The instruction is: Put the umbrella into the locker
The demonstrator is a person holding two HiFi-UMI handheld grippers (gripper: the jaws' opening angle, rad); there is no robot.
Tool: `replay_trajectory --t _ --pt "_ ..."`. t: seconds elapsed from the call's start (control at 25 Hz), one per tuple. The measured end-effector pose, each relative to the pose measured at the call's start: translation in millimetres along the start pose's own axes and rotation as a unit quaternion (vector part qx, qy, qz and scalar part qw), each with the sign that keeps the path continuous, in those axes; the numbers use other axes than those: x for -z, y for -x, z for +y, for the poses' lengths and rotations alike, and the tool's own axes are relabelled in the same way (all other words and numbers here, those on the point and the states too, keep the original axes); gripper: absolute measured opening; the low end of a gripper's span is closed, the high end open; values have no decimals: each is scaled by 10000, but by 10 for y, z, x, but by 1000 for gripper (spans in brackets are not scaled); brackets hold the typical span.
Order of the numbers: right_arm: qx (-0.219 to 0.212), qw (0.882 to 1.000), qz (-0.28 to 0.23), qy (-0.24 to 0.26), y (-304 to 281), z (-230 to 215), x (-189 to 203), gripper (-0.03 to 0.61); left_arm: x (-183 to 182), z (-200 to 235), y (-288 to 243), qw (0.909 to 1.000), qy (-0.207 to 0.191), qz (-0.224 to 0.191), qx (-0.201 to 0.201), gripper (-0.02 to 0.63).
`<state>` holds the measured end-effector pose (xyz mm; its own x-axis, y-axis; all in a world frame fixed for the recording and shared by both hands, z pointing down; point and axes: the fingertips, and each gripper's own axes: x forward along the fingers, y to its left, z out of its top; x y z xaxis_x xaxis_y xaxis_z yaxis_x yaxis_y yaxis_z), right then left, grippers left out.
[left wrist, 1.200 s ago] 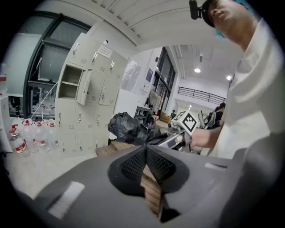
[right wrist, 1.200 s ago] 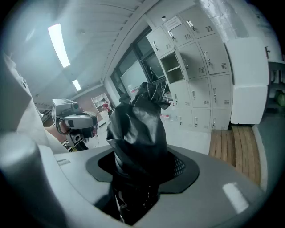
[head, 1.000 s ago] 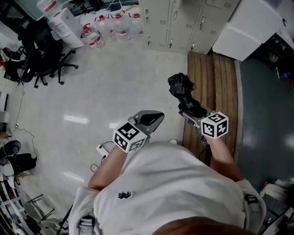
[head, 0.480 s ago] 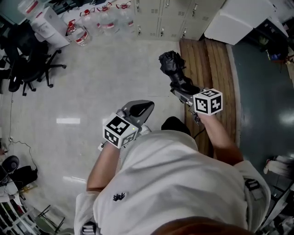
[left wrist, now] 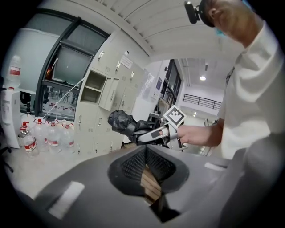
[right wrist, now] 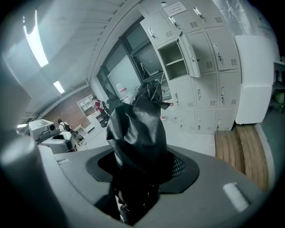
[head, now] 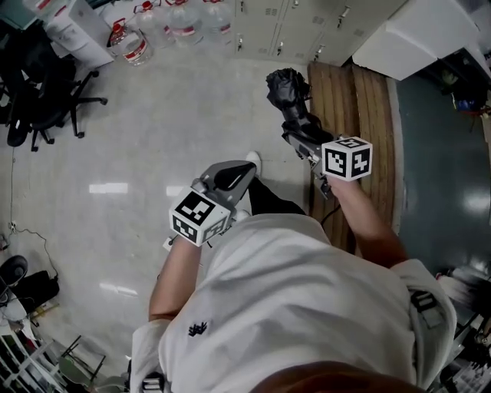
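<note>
A folded black umbrella (head: 286,88) sticks out forward from my right gripper (head: 301,132), which is shut on its lower end. In the right gripper view the umbrella (right wrist: 136,138) rises from between the jaws and fills the middle. My left gripper (head: 242,172) is held lower and to the left, shut with nothing in it. Its own view shows the umbrella (left wrist: 121,123) ahead to the right. The beige lockers (head: 288,31) stand along the far wall. One locker (right wrist: 174,59) has its door swung open, seen at upper right in the right gripper view.
Several water bottles (head: 157,23) stand at the lockers' left end. Black office chairs (head: 38,88) are at far left. A wooden platform (head: 360,107) runs along the right, with a white cabinet (head: 414,38) behind it. Cables lie on the floor at left.
The person has stepped forward, a foot now showing ahead. Both grippers and the umbrella have come closer to the lockers. The right gripper's hold is unchanged.
</note>
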<state>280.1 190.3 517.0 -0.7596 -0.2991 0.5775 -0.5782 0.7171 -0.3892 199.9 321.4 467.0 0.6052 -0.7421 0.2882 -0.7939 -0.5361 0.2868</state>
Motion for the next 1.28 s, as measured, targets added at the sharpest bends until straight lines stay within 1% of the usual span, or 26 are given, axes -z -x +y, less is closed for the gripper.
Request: replay_trajectory --t 0.24,0.36,0.44,0.56,0.6,0.68,0.88,0.96,1.16,1.28 --pt "-234 9997 -68 52 -670 -360 -688 241 -394 766 -212 9994 -144 133 -297 54" --pt "-306 9994 -110 75 -912 -532 -1046 241 -624 1093 -386 9990 -139 183 -372 54" --pt "-324 9994 -113 87 -1075 -672 -1352 241 -844 1326 -560 9990 -143 207 -369 54" --pt "-268 9996 -66 72 -1386 -920 -1921 241 -1273 1784 -859 9994 -116 188 -259 54" --pt "-233 9997 -60 73 -1481 -990 -2043 241 -1349 1914 -938 9995 -109 178 -224 54" --pt "-166 9998 -65 85 -1587 -1077 -2085 241 -1347 2025 -1023 9997 -111 138 -154 54" --pt "58 9998 -97 189 -1707 -1209 -1966 241 -1175 2132 -1097 9997 -235 26 60 54" --pt "162 9996 -130 208 -1824 -1257 -2048 241 -1194 2316 -1123 9994 -315 -2 137 54" --pt "516 9985 -196 23 -2363 -1366 -2870 241 -1788 3237 -1152 9976 -437 -16 532 54" --pt "731 9968 -312 -102 -2627 -1410 -3269 241 -2004 3698 -1096 9954 -598 39 749 54"
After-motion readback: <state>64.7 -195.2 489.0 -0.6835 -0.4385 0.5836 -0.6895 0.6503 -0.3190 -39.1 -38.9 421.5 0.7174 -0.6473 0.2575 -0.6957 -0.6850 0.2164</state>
